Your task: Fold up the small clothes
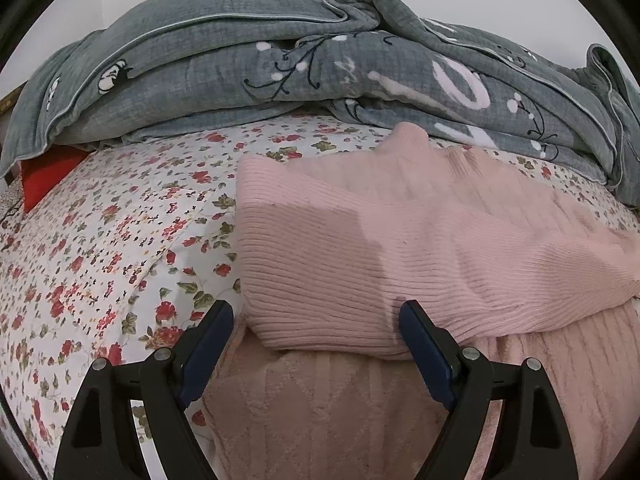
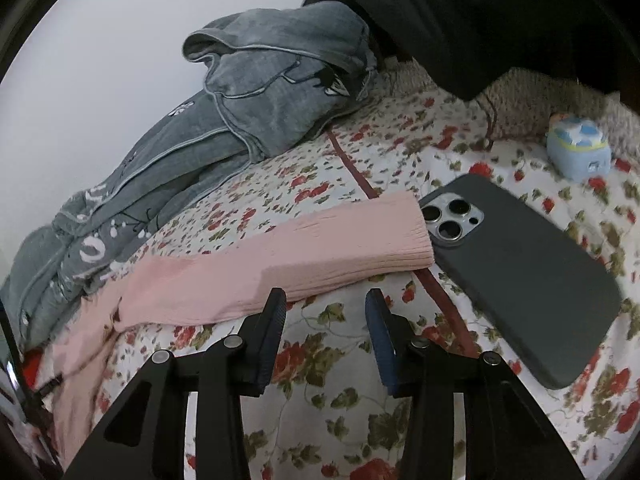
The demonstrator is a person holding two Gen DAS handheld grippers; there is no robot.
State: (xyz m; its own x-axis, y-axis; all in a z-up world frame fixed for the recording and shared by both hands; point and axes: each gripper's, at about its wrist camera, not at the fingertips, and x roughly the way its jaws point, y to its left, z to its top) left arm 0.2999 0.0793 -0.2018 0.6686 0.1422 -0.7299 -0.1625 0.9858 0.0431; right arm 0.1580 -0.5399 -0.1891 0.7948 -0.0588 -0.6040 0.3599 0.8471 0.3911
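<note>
Pink ribbed garment lying on a floral bed, both claws open over it.

The pink ribbed garment (image 1: pixel 400 248) lies partly folded on the floral bedsheet (image 1: pixel 100 240), its folded edge resting on a paler pink fleecy piece (image 1: pixel 320 408) beneath. The left claw (image 1: pixel 316 320) stands wide, its pads either side of that folded edge and not pressing on it. The right claw (image 2: pixel 326 308) is narrower but open, with nothing between its pads, just short of the garment's cuff end (image 2: pixel 360 240). A dark phone (image 2: pixel 520 288) lies face down beside the cuff. A grey quilt (image 1: pixel 280 68) is heaped behind, near a small blue plush toy (image 2: pixel 578 152).
</note>
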